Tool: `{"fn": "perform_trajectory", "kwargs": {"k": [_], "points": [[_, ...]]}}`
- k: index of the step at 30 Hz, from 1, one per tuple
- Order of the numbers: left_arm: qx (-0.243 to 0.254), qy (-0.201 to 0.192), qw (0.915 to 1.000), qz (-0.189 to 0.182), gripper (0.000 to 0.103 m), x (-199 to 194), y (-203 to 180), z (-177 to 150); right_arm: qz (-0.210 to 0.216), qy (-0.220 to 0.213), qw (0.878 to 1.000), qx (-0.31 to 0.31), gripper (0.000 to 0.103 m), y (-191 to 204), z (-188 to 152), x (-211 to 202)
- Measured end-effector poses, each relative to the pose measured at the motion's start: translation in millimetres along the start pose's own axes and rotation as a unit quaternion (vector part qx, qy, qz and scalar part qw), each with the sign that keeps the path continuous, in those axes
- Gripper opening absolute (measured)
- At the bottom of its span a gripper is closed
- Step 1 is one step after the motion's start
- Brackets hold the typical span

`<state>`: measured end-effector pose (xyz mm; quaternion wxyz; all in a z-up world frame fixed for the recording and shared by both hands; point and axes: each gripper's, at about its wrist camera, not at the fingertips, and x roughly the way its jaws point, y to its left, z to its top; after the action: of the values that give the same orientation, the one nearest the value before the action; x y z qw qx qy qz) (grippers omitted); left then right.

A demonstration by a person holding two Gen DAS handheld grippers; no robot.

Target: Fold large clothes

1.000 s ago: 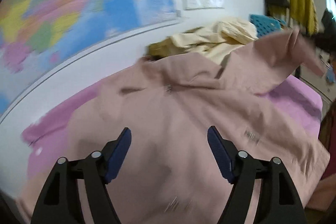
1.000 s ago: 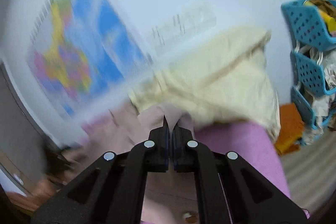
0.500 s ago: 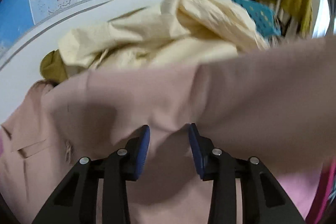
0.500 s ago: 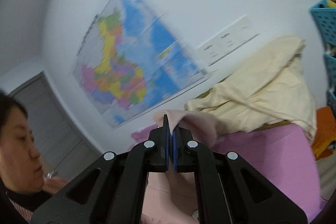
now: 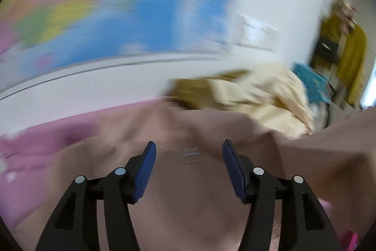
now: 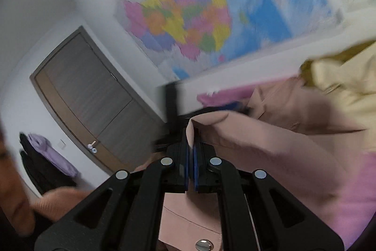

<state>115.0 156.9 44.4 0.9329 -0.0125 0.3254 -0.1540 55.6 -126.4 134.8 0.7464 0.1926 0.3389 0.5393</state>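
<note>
The large dusty-pink cotton garment [image 5: 188,199] lies spread over the pink-purple bed cover [image 5: 35,157], with one sleeve or edge lifted clear of the rest. The right tongs [image 6: 190,145] are pressed together on a fold of that pink fabric — the cloth stands up between the blue pads and trails off to the right across the bed. The left tongs [image 5: 189,164] hover above the body of the garment with their jaws opening; fabric lies below and beyond them, but nothing is pinched between the pads.

The step in hand looks like carrying the lifted part across the body to lay down a fold. To do it well, the right tongs should keep the pinch firm and hold the cloth lightly taut, so the fold line forms straight rather than bunching. The free left tongs would best come down on the matching edge or corner, taking a single layer near the seam — not a thick gather, which would slip or drag the lower layer along.

The pale cream crumpled garment [image 5: 263,98] heaped near the wall sits close behind; the swing should stay short of it. Both views are blurred, so exact edges cannot be made out.
</note>
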Motion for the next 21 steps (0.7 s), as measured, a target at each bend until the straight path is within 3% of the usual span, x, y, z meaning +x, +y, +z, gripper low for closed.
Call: {"fn": "perform_trajectory", "kwargs": {"k": [1,4,6,7,8,10,13,17,21], "points": [[-0.017,-0.008,0.9995,0.024,0.058,-14.9,21.6,-6.2,0.000,0.017,1.000,0.004,0.003,-9.6,4.7,28.5],[-0.063,-0.003,0.9977,0.025,0.059,-53.6,70.3,-30.5,-0.015,0.063,0.997,0.033,0.004,-40.5,8.8,101.0],[-0.056,0.003,0.9975,0.043,0.061,-64.3,81.9,-41.0,-0.034,0.086,0.994,0.053,0.009,-60.8,6.3,138.2],[-0.047,0.007,0.9975,0.053,0.061,-66.9,82.5,-45.1,-0.038,0.106,0.991,0.072,0.015,-73.6,3.4,159.0],[-0.030,0.015,0.9972,0.066,0.061,-66.4,79.0,-50.6,-0.052,0.124,0.987,0.090,0.029,-84.5,0.6,175.3],[-0.004,0.037,0.9977,0.056,0.063,-57.1,69.3,-58.9,-0.074,0.138,0.984,0.089,0.044,-92.1,-1.9,188.8],[0.042,0.066,0.9968,0.017,0.069,-42.2,46.9,-74.7,-0.098,0.123,0.986,0.064,0.049,-86.7,1.7,174.1],[0.085,0.102,0.9906,-0.033,0.080,-23.5,18.9,-95.3,-0.154,0.059,0.986,0.026,0.052,-84.4,8.3,109.1],[0.096,0.139,0.9849,-0.038,0.080,2.4,2.3,-103.1,-0.203,-0.009,0.978,0.035,0.057,-100.9,7.3,38.8]]}}
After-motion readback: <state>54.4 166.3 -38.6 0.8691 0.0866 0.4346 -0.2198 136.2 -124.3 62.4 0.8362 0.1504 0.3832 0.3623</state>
